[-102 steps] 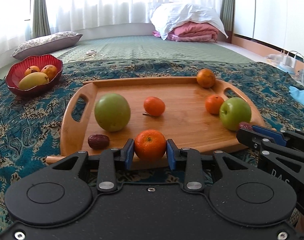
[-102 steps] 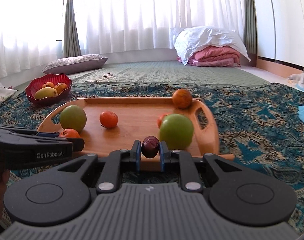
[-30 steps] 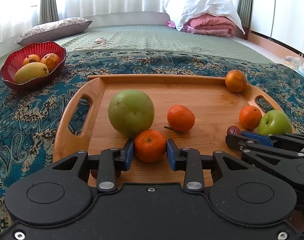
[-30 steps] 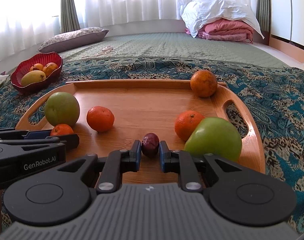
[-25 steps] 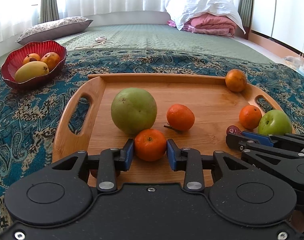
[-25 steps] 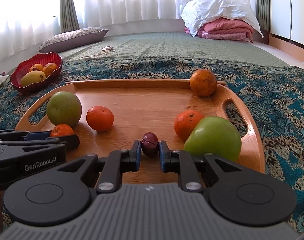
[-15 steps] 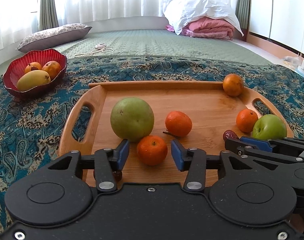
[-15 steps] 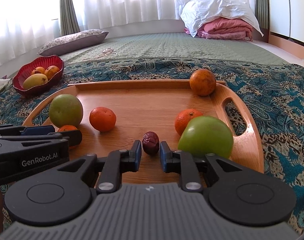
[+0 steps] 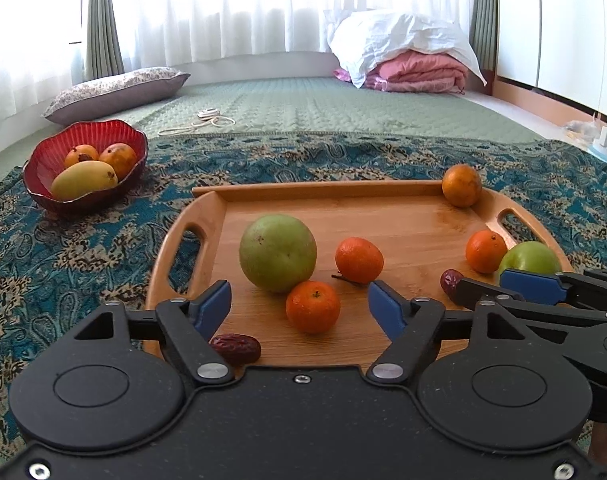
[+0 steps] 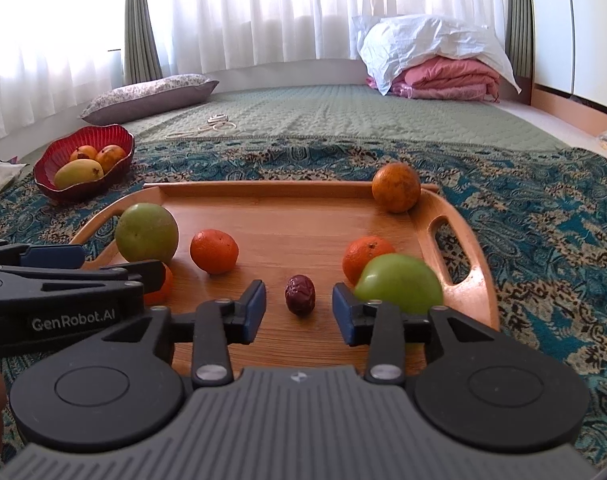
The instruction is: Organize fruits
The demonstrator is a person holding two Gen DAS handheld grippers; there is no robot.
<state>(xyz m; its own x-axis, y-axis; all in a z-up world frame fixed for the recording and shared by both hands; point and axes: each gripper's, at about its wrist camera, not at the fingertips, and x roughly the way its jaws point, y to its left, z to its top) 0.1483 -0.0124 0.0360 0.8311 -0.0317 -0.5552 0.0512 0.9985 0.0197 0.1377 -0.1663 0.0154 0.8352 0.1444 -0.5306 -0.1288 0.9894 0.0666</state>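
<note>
Likely bedroom: pillow (image 9: 115, 92), folded bedding (image 9: 415, 68).

The left tool (image 9: 299, 306) is matte black with two round discs, silver screws and blue pads (image 9: 213, 308), while the right tool (image 10: 298, 312) has a ribbed grey body, black arms, blue pads and white "GenRobot.AI" lettering showing on the left tool's side.
</note>
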